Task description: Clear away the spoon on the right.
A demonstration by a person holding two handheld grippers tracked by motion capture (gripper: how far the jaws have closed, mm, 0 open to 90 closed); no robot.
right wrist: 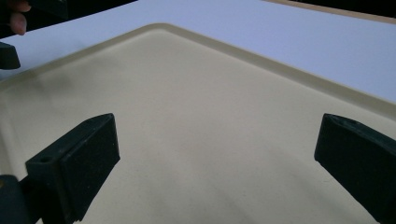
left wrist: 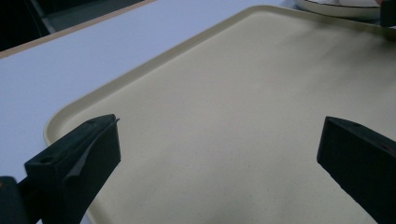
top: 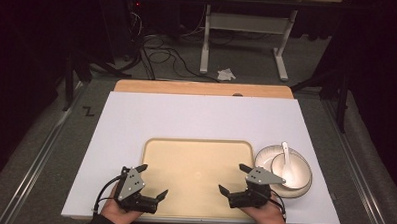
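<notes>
Both hands sit at the near edge of the table, one at each near corner of the beige tray point(top: 198, 147). Left gripper point(top: 151, 183) hangs over the tray's near-left part, right gripper point(top: 234, 179) over the near-right part, both angled inward toward the middle. Jaws on both are spread wide w/ nothing between them, just bare tray surface below in both gripper views.

Tray lies flat on the white board point(top: 136, 115), and nothing's on it. Just right of it, touching or nearly so, is a white bowl point(top: 296, 178) on a plate w/ a white spoon point(top: 286, 157) standing in it.

IMO the step in hand is getting the bowl stuff, since the right gripper is nearest to it. To do it well: swing the right hand rightward, keep the jaws wide, come at the bowl's rim from above, not the spoon handle, bc that'd tip. Left can stay low & steady the tray if needed.

Farther off, bare board and the wooden table edge point(top: 202, 88).
</notes>
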